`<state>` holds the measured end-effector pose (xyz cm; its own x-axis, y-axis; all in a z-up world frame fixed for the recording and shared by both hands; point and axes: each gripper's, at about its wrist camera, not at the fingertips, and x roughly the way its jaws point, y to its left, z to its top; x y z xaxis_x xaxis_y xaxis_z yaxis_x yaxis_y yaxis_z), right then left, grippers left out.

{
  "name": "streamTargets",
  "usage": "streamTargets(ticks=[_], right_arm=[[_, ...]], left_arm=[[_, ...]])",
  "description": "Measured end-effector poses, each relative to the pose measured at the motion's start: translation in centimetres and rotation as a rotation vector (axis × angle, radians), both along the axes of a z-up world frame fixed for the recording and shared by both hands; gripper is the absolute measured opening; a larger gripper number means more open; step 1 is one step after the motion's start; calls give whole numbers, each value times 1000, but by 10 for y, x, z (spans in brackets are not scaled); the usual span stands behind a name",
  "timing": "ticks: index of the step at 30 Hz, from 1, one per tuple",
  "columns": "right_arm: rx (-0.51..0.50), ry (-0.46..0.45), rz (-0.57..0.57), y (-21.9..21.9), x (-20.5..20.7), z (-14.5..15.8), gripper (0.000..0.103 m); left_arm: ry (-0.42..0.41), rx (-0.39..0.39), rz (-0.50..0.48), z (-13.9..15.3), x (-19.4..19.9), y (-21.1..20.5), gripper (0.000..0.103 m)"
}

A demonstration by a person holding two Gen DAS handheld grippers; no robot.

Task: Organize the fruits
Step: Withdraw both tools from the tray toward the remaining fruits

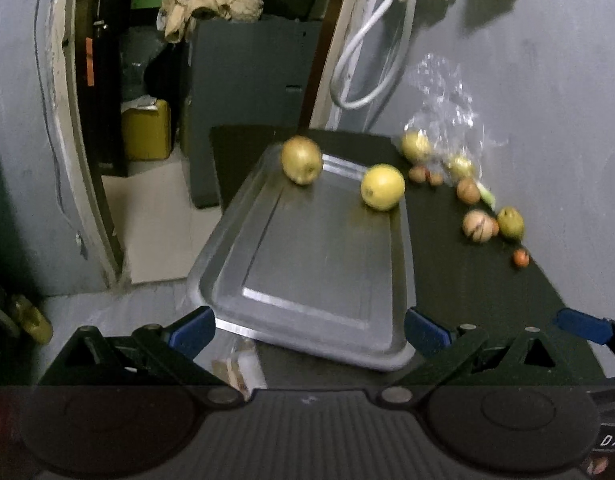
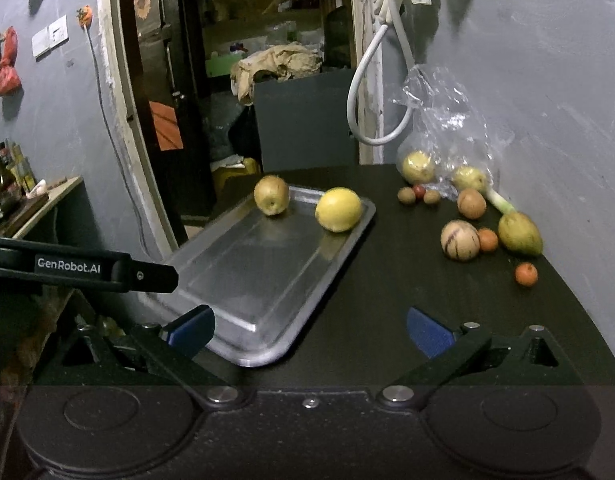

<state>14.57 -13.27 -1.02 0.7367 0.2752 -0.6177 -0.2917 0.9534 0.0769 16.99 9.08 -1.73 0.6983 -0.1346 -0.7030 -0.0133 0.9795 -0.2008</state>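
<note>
Tray (image 1: 307, 272) holds two fruits; both grippers' fingers spread, empty; only right view shows shelf (image 2: 47, 196).

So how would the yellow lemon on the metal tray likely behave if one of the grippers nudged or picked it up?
The lemon looks rounded and sits loose on the smooth metal tray, so a nudge would probably send it rolling, perhaps toward the near rim. Its skin looks firm, so it should hold shape in the jaws. Being curved, it might slip unless gripped across its middle.

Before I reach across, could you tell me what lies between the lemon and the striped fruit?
Only the tray's rim and bare dark table lie between lemon and striped fruit, clearest in the right wrist view.
</note>
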Motion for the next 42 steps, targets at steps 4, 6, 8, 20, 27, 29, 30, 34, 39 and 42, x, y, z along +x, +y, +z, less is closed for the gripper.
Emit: streamTargets(ticks=[4, 6, 8, 20, 27, 29, 30, 34, 39, 42], right_arm=[[-16, 39, -18, -8, -19, -9, 102], [-19, 55, -37, -11, -28, -13, 102], [-18, 70, -59, -16, -34, -15, 102], [-118, 150, -224, -45, -46, -28, 102], [-159, 211, -360, -73, -46, -35, 102], [-164, 215, -378, -79, -47, -35, 102], [-166, 214, -385, -82, -47, -35, 102], [-173, 204, -397, -89, -46, -32, 102], [-180, 190, -392, -99, -41, -30, 102], [-183, 189, -389, -107, -34, -30, 102]], left_arm=[[30, 2, -3, -8, -18, 2, 102], [46, -2, -6, -11, -24, 2, 102], [62, 0, -14, -15, -31, 1, 102], [147, -63, -72, -29, -45, -18, 102], [155, -65, -143, -30, -40, -41, 102], [152, -65, -160, -29, -37, -48, 102], [149, -66, -169, -29, -36, -51, 102], [145, -74, -195, -28, -28, -67, 102], [139, -85, -208, -26, -17, -85, 102], [140, -86, -209, -27, -10, -95, 102]])
